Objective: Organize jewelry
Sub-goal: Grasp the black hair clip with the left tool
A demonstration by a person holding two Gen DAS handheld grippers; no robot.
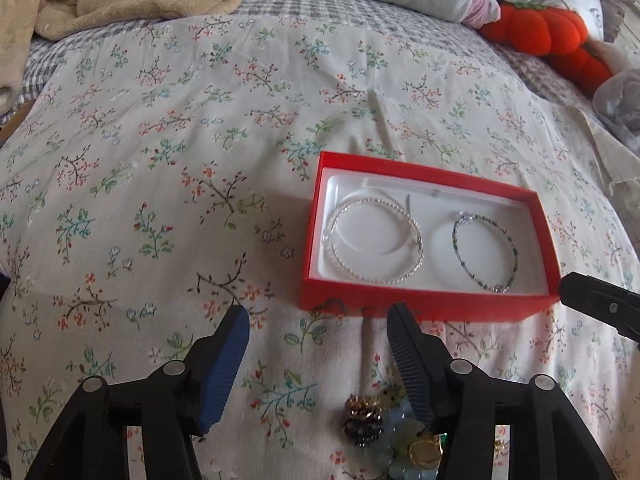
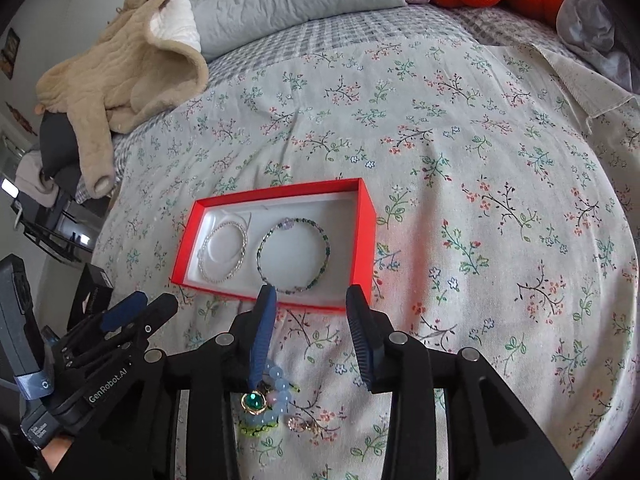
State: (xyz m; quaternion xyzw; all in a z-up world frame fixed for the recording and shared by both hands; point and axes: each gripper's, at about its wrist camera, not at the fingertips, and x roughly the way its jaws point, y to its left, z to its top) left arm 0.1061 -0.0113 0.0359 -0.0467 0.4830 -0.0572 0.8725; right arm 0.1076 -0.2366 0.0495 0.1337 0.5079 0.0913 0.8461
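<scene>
with both the left gripper and right gripper wide open and empty, lower one onto the loose jewelry pile just below the red box, pinching one piece so the blue bead bracelet doesn't drag along.

My left hand-held gripper is matte black plastic with blue ribbed finger pads and round silver pivot screws. The right hand-held gripper matches it. Seen beside it, the left body carries white "GenRobot.AI" lettering, with bare skin just below that lettering.
</scene>
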